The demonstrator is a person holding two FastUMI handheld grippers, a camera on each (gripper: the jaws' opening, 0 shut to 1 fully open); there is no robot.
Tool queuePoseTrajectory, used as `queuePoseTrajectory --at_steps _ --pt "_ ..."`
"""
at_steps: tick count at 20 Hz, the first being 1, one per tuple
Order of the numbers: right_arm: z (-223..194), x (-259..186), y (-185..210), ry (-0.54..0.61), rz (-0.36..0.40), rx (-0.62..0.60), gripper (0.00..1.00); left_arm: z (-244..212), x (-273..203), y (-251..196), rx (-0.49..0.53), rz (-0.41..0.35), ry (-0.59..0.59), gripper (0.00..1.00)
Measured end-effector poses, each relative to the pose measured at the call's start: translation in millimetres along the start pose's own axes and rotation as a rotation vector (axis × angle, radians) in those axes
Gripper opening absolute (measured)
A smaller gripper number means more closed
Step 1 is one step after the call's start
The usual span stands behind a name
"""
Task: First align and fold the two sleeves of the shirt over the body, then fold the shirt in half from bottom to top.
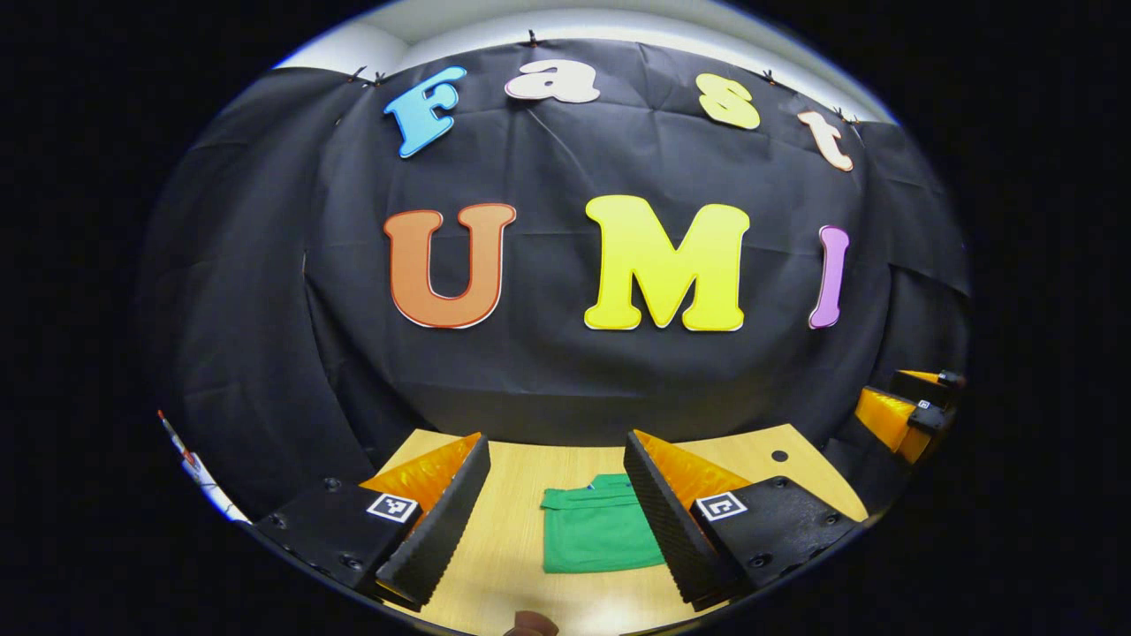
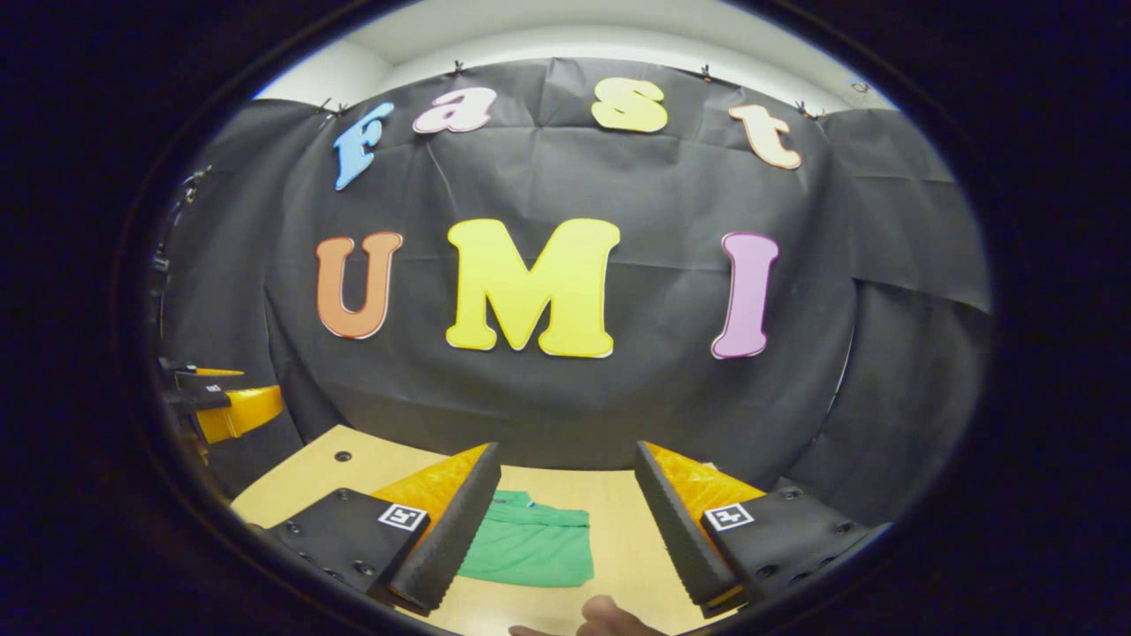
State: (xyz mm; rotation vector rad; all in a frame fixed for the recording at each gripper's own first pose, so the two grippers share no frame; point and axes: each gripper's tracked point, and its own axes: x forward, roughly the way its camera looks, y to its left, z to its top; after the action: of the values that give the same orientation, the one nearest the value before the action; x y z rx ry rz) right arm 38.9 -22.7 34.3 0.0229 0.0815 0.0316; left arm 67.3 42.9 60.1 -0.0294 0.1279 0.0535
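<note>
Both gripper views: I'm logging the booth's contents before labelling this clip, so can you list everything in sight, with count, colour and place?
shirt: one, green, lying folded into a compact rectangle on the table, ahead of both grippers
table: one, light wood, against the booth wall
hole in the table: one, dark, near the far right corner in the left gripper view
booth wall: black cloth behind the table
left gripper: jaws open, held above the table, nothing between them
right gripper: jaws open, above the table, nothing between them
fingertip: at the bottom edge of the right gripper view
</note>
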Motion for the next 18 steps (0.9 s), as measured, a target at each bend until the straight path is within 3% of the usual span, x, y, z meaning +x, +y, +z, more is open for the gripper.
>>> queuePoseTrajectory --at_steps 3,8,18 --pt "0.1 -37.6 1.0 -0.009 -0.009 0.042 0.98 3.3 -30.7 7.4 0.022 0.035 -0.037 0.98" --pt "-7.4 -76.6 4.3 -0.036 -0.032 0.036 0.98 -3.7 -65.3 5.0 -0.018 0.016 -0.054 0.98" --pt "-26.5 -82.4 60.5 0.004 0.094 -0.015 0.98 -17.3 -79.2 24.6 -0.068 0.054 -0.064 0.98"
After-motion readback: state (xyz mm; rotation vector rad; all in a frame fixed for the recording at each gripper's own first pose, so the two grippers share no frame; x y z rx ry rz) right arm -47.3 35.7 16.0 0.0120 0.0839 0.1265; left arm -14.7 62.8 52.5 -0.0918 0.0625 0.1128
